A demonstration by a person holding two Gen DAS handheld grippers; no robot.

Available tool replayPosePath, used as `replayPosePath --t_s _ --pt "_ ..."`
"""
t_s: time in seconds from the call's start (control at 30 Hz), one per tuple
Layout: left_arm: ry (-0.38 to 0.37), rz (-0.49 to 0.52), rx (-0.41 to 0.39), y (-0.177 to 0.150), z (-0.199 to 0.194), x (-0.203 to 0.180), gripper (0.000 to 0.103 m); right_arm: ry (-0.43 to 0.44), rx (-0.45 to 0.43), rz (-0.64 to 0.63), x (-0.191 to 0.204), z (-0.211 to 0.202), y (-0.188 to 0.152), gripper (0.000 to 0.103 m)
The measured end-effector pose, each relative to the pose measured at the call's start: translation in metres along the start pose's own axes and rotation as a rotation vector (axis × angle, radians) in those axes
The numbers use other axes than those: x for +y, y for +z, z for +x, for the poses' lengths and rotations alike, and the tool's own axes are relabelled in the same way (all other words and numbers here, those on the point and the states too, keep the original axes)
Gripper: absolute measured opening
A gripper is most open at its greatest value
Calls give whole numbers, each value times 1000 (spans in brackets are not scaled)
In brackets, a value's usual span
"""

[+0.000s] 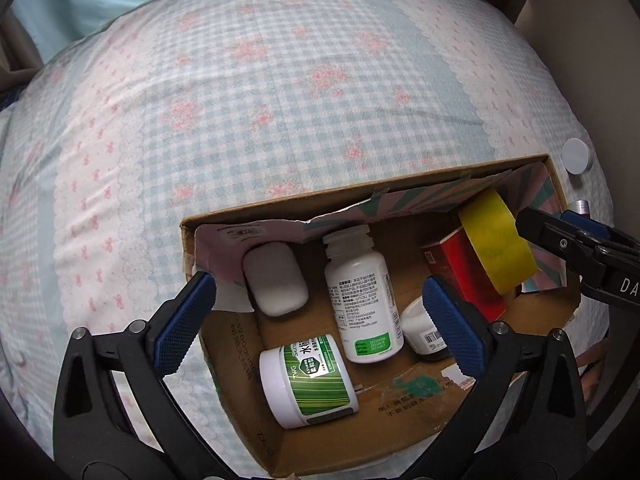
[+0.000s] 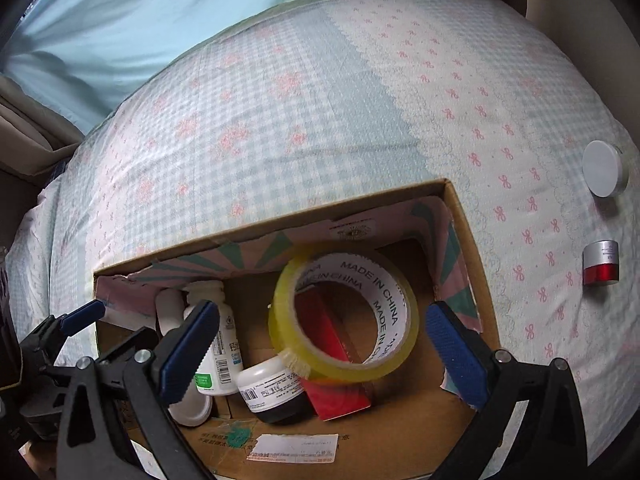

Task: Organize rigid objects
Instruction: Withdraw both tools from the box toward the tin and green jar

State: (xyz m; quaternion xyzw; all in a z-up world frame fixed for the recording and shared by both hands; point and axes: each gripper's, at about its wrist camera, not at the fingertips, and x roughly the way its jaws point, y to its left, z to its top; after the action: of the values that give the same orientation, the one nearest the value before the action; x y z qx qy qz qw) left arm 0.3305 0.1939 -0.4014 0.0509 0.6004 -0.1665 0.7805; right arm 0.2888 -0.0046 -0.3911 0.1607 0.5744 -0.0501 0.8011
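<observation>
My left gripper (image 1: 320, 312) hangs over the near left part of the cardboard box (image 1: 240, 364), its jaws spread wide with nothing between them. My right gripper (image 2: 324, 348) is over the right half of the same box (image 2: 468, 220), jaws likewise wide apart and holding nothing.

The box sits on the bed (image 1: 280, 100), whose cover is a blue check with pink flowers. Between my right jaws, but touching neither, the yellow tape roll (image 2: 344, 320) stands tilted on its edge against the red carton (image 2: 336, 396) at the right end of the box; the left camera shows it there too (image 1: 496, 240), leaning on that carton (image 1: 460, 268).

Inside the box, to the left, lie a white pill bottle (image 1: 360, 296) with no cap, a green-striped jar (image 1: 308, 384) on its side near me, a small white case (image 1: 276, 284) at the far left corner, and a small white jar with a dark base (image 2: 272, 388) beside the carton.

Outside the box, to the right on the bed, are a white round lid (image 2: 604, 168) and, nearer, a small silver-and-red jar (image 2: 600, 264), well apart from the box.
</observation>
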Motion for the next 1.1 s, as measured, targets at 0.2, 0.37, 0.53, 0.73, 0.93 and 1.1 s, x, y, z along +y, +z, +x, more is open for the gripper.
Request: replayPosePath --t_s 0.2,0.37,0.53,0.73,0.93,1.1 --pt "-5 -45 6 -3 -9 5 103 -61 54 -58 1 -8 -2 103" --pt "-6 -47 1 -7 -20 6 103 -91 111 -48 -5 -12 -13 103" --pt "-6 -63 -29 -9 -42 6 103 -87 141 -52 0 -23 -17 103" --pt "12 -89 -55 -17 -80 6 103 -45 135 -70 11 -55 -19 103" --pt "25 -98 -103 -32 -132 -4 103 -17 69 -54 11 -108 -27 103" --pt "17 -108 -134 -43 -167 -21 103 -33 4 -83 2 -157 -36 103"
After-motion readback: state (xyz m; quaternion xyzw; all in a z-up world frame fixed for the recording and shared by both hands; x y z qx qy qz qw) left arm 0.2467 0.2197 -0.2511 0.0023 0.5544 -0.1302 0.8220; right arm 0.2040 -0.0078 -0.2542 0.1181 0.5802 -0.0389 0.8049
